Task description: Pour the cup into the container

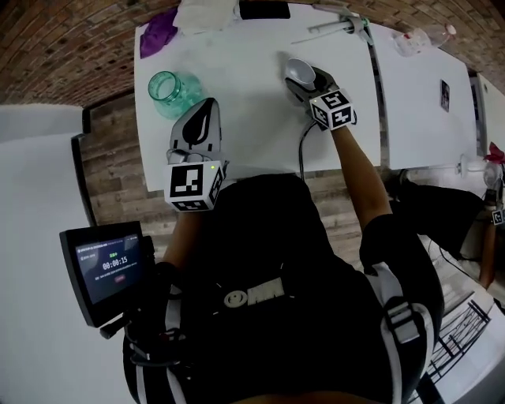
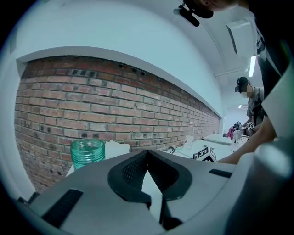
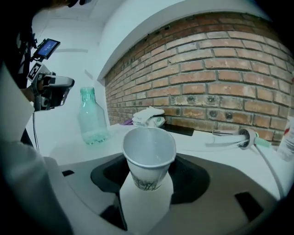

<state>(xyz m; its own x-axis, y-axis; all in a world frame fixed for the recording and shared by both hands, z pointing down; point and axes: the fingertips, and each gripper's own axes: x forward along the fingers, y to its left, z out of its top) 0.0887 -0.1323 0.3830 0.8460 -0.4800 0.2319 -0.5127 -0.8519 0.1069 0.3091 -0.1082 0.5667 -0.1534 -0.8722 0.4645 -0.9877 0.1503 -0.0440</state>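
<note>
A white paper cup with a dark print near its base stands upright between the jaws of my right gripper, which is shut on it. Its inside shows only white. In the head view that gripper and the cup are over the middle of the white table. The container is a green glass bottle at the table's left, with small pieces at its bottom. My left gripper hovers just right of the bottle, its jaws shut on nothing.
At the table's far edge lie a purple cloth, crumpled white paper, a black flat item and a tube-like tool. A second white table adjoins on the right. A brick wall backs the table.
</note>
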